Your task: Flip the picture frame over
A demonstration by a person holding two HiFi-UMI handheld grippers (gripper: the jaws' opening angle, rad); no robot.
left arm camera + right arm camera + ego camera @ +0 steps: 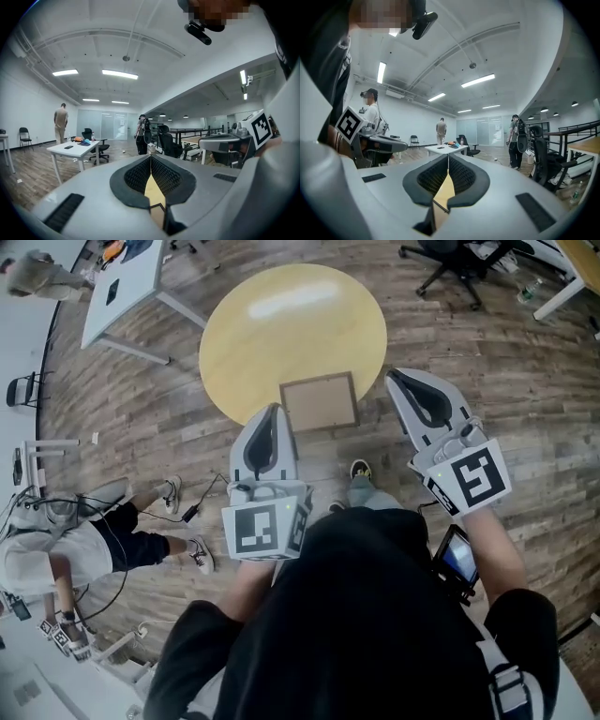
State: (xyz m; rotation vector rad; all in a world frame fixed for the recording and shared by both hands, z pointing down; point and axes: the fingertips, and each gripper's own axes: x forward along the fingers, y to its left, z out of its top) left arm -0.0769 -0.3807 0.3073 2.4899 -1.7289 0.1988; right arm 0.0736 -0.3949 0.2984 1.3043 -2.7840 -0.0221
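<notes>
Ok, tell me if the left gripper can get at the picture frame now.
Probably yes: the picture frame lies uncovered at the near edge of the table, the left gripper close beside it, jaws shut.

From the head we look steeply down on the round tabletop (272, 324) with the left claw (273, 411) and right claw (395, 376) near us, while each claw's camera looks level along its own jaws across the room, and both share the far white desk (75, 149) and each other's claw.
</notes>
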